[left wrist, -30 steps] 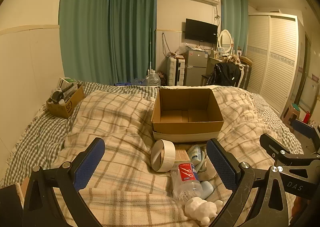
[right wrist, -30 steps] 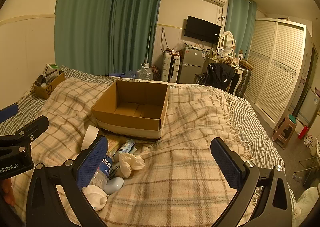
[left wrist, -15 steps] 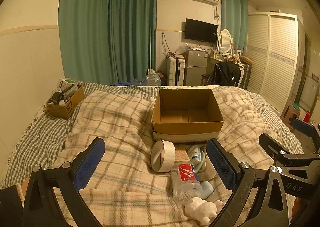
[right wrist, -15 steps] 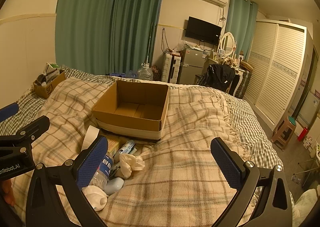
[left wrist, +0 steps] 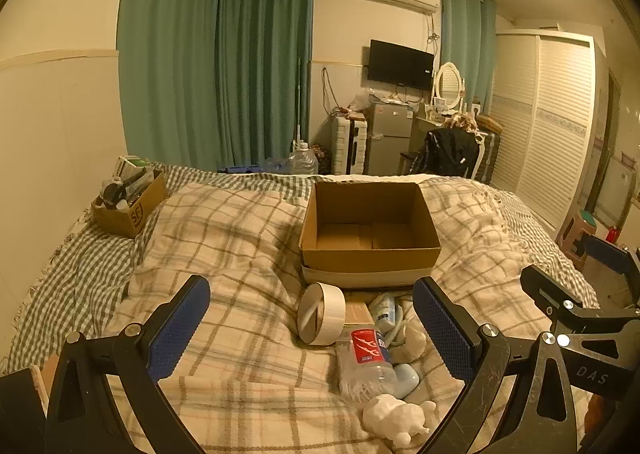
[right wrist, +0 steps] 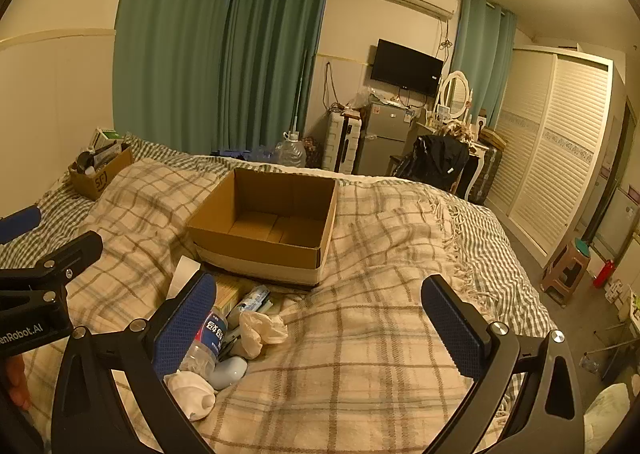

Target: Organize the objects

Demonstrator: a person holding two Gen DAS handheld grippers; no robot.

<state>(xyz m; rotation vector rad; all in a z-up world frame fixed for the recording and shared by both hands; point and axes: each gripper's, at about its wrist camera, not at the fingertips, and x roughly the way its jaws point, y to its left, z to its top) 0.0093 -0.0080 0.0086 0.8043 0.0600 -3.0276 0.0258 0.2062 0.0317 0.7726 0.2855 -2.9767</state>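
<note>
An open box (left wrist: pixel 370 230) sits mid-bed (left wrist: pixel 224 238). Just near of it lies the clutter: a tape roll (left wrist: pixel 321 319) on edge, and a bottle (left wrist: pixel 366 360) lying lengthwise, near to far. Left gripper (left wrist: pixel 312 328) and right gripper (right wrist: pixel 320 324) are both spread, empty.

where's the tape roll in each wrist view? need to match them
Left wrist: tape roll stands on edge at lower centre, just in front of the open cardboard box, beside the plastic bottle.
Right wrist: only a white sliver shows at lower left, mostly hidden behind the right tool's left finger.
Shared landmark: the cardboard box.
</note>
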